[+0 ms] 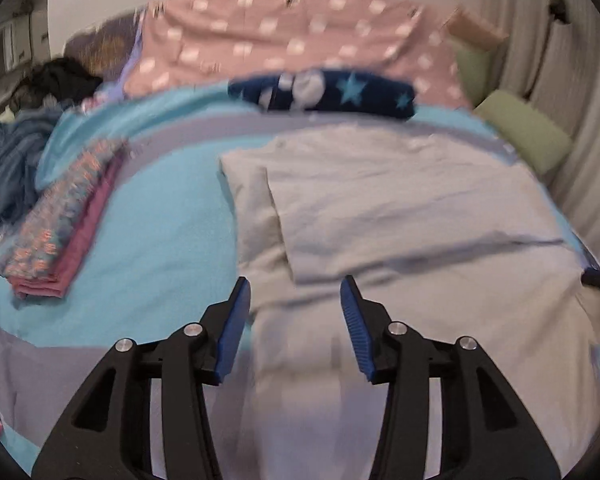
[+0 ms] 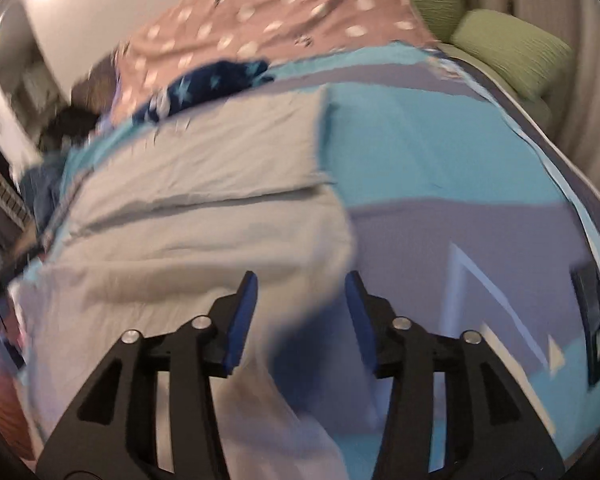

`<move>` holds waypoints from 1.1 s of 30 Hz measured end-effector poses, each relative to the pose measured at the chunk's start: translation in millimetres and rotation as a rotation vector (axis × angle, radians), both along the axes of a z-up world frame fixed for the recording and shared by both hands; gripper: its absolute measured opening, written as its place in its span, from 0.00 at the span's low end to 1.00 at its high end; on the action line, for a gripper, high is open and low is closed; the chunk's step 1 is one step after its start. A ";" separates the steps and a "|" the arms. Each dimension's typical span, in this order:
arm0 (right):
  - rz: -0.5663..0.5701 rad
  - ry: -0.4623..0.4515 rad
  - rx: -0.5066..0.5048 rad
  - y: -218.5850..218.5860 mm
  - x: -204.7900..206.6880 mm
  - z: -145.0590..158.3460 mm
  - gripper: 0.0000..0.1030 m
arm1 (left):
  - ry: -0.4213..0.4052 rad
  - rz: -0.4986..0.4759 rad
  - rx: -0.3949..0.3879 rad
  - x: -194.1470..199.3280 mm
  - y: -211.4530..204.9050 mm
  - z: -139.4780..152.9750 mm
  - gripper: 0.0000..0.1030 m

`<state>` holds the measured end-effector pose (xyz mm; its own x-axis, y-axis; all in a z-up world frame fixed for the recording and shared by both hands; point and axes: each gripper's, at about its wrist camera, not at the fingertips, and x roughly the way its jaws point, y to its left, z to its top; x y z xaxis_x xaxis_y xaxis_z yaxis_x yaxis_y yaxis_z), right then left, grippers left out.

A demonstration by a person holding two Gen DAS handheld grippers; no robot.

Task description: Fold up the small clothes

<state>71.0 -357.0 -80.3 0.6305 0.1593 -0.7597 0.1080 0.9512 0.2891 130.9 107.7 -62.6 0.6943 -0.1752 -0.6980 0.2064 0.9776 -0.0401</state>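
Observation:
A pale grey-white garment [image 1: 400, 208] lies spread on the turquoise and grey bed cover [image 1: 152, 232], one side folded over into a flap. My left gripper [image 1: 295, 280] hovers open over its near left edge, with nothing pressed between the blue pads. In the right wrist view the same garment [image 2: 204, 216] fills the left half. My right gripper [image 2: 301, 276] stands open above its near right corner; blurred cloth shows in the gap, and the pads do not press on it. A folded stack of patterned and pink clothes [image 1: 60, 224] rests at the left.
A navy piece with light stars [image 1: 324, 94] lies beyond the garment, against a pink dotted duvet [image 1: 284, 36]. Green pillows [image 1: 524, 128] line the right side by a curtain. Dark and blue clothes [image 1: 12, 160] are heaped at the far left.

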 end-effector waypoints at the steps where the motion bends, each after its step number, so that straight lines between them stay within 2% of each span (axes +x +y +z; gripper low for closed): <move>1: -0.006 -0.001 0.024 -5.4 -9.8 -0.2 0.47 | -0.016 -0.001 0.001 -11.2 5.6 3.1 0.55; 2: -0.006 0.000 0.044 -9.6 -19.3 -1.4 0.47 | -0.030 0.000 -0.012 -26.6 13.7 5.9 0.56; 4: -0.003 0.018 0.050 -12.2 -41.0 -6.7 0.47 | -0.030 -0.001 -0.088 -58.6 31.1 5.8 0.60; 7: 0.001 0.053 0.054 -15.3 -62.5 -15.7 0.47 | 0.018 -0.024 -0.190 -91.2 45.8 -5.8 0.60; 13: 0.000 0.041 0.170 -24.8 -104.3 -20.2 0.44 | 0.085 -0.042 -0.160 -131.0 39.5 -28.8 0.60; 18: 0.008 0.052 0.190 -29.4 -138.8 -26.3 0.44 | 0.106 -0.055 -0.178 -154.0 36.4 -30.6 0.60; 26: 0.061 0.023 0.302 -33.2 -183.3 -35.6 0.44 | 0.135 -0.090 -0.187 -198.3 38.3 -36.9 0.60; 30: 0.130 -0.008 0.362 -30.1 -175.8 -41.0 0.49 | 0.182 -0.129 -0.257 -219.7 49.3 -39.0 0.60; 33: 0.188 -0.027 0.493 -32.0 -154.8 -50.4 0.46 | 0.201 -0.155 -0.336 -223.7 52.9 -42.8 0.60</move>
